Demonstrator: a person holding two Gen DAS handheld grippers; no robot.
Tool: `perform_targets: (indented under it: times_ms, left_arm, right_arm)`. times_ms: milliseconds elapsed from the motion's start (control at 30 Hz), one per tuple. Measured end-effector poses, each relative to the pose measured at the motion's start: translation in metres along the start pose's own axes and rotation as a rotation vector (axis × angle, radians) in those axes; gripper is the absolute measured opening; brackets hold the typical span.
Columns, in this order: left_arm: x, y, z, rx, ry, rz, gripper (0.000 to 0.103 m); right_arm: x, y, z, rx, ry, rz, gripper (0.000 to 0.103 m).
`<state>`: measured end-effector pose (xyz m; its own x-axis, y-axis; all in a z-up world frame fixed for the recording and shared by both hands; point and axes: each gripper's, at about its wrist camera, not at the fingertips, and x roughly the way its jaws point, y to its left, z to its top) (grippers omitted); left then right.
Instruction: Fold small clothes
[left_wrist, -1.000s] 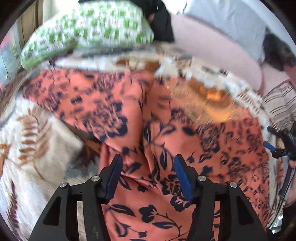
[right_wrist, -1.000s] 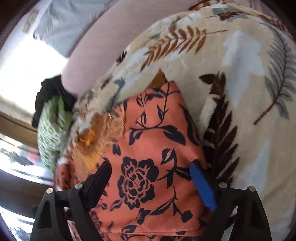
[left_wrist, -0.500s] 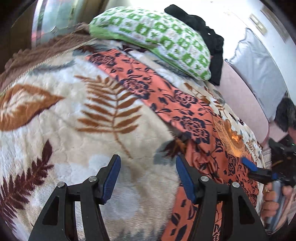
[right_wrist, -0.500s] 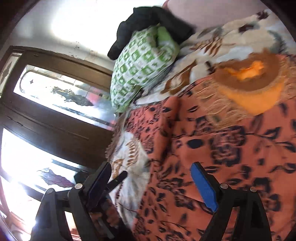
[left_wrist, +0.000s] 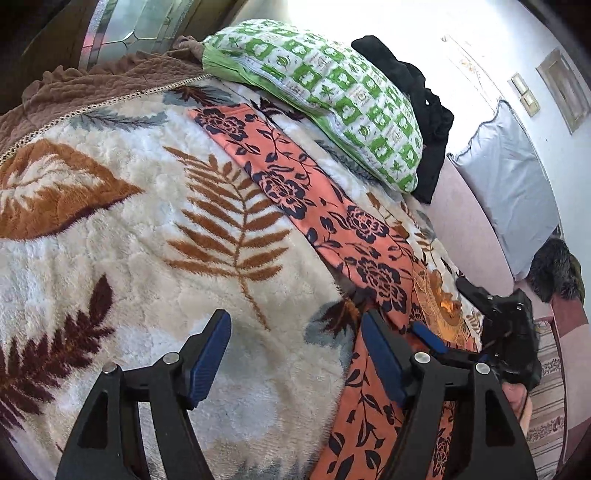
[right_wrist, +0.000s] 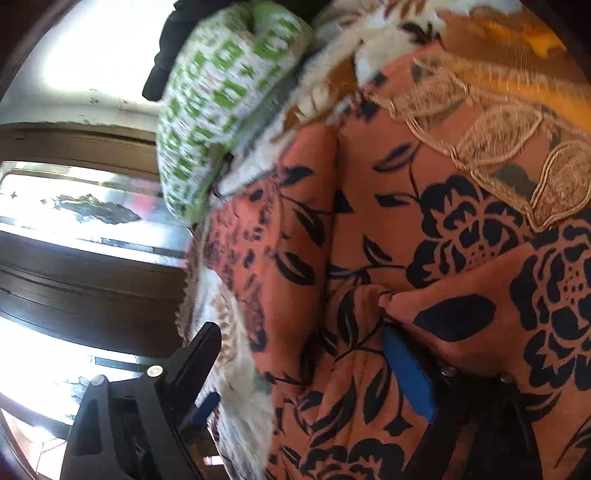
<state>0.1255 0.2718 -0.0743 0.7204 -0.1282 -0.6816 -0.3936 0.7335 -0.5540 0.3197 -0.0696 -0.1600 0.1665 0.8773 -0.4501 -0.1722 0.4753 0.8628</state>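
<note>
left gripper (left_wrist: 295, 354): jaws opening, hovering empty over blanket (left_wrist: 129, 258) | right gripper (right_wrist: 314, 365): jaws gaping wide, garment (right_wrist: 424, 240) bunching between them, unpinched | garment stretching across blanket toward pillow (left_wrist: 325, 96) at far edge

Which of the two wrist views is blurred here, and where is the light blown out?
Left wrist view: sharp; leaf blanket and orange floral garment read clearly, with the wall above the green pillow blown out and fisheye bending at the edges. Right wrist view: motion-smeared, worst on the pillow; window glare on the left is washed out.
</note>
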Motion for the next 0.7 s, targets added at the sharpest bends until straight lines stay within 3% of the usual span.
perform_targets:
  times_ms: [33, 100, 167, 267, 333, 400, 533, 600, 700]
  left_arm:
    - [0.0, 0.003, 0.002, -0.02, -0.002, 0.001, 0.074]
    - [0.006, 0.003, 0.001, -0.046, 0.019, -0.021, 0.074]
    - [0.012, -0.003, -0.001, -0.007, 0.046, -0.01, 0.074]
    - [0.004, -0.005, 0.008, 0.018, 0.022, -0.02, 0.074]
    - [0.002, -0.005, 0.025, 0.026, 0.006, -0.03, 0.074]
    - [0.005, 0.001, 0.049, 0.038, -0.02, -0.043, 0.075]
    - [0.041, 0.04, 0.107, -0.133, 0.008, -0.089, 0.079]
    - [0.067, 0.061, 0.132, -0.235, 0.041, -0.079, 0.079]
    - [0.097, 0.081, 0.161, -0.307, 0.043, -0.046, 0.078]
  right_arm:
    - [-0.003, 0.01, 0.0, -0.028, -0.003, 0.025, 0.092]
    - [-0.003, 0.015, 0.005, -0.091, -0.031, -0.072, 0.092]
    - [0.016, -0.021, 0.012, -0.002, 0.018, -0.171, 0.092]
    - [-0.002, -0.01, 0.012, 0.0, -0.042, -0.095, 0.092]
    - [-0.025, 0.008, -0.001, -0.084, -0.066, -0.049, 0.092]
    - [-0.047, 0.015, -0.023, -0.151, -0.074, -0.059, 0.092]
    - [-0.086, 0.0, -0.067, -0.2, -0.083, -0.102, 0.092]
    - [-0.112, -0.021, -0.081, -0.179, -0.083, -0.111, 0.092]
    - [-0.116, -0.04, -0.099, -0.149, -0.087, -0.115, 0.092]
